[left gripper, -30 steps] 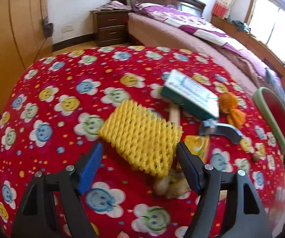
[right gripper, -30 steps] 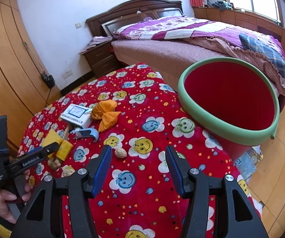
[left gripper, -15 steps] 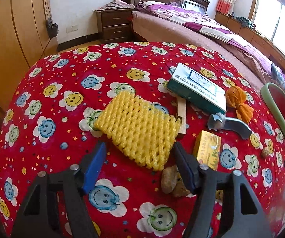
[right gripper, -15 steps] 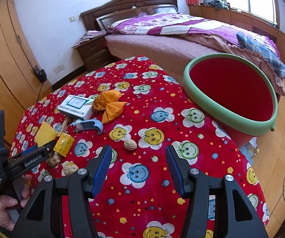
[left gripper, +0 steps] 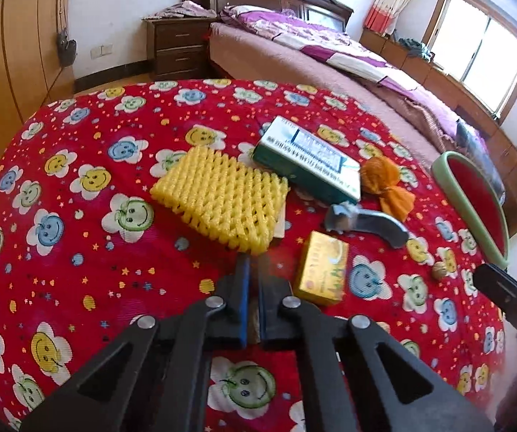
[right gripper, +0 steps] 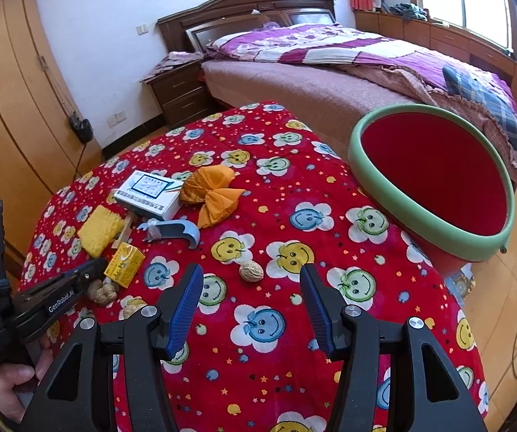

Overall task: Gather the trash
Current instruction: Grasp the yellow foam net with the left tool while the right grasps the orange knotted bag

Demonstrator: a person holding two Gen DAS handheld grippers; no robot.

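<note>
My left gripper [left gripper: 254,270] is shut, its tips just short of the yellow foam net [left gripper: 222,198]; something brownish shows between its pads, too hidden to name. In the right wrist view it [right gripper: 96,270] sits over walnut shells [right gripper: 105,292]. Around it lie a yellow carton [left gripper: 322,270], a green-white box [left gripper: 308,163], an orange wrapper [left gripper: 384,183], a grey plastic piece [left gripper: 366,221] and a walnut [right gripper: 251,271]. My right gripper [right gripper: 251,302] is open and empty, above the cloth just short of the walnut. The red bin with a green rim [right gripper: 434,183] stands at the table's right edge.
The round table has a red smiley-flower cloth [right gripper: 294,324]. A bed [right gripper: 330,64] and a nightstand [right gripper: 179,93] stand behind it, wardrobes [right gripper: 10,115] at the left. A thin wooden stick [left gripper: 280,223] lies under the foam net.
My left gripper has closed from wide open to shut and pulled back from the foam net. The right gripper has drifted slightly nearer the walnut and stays open.
</note>
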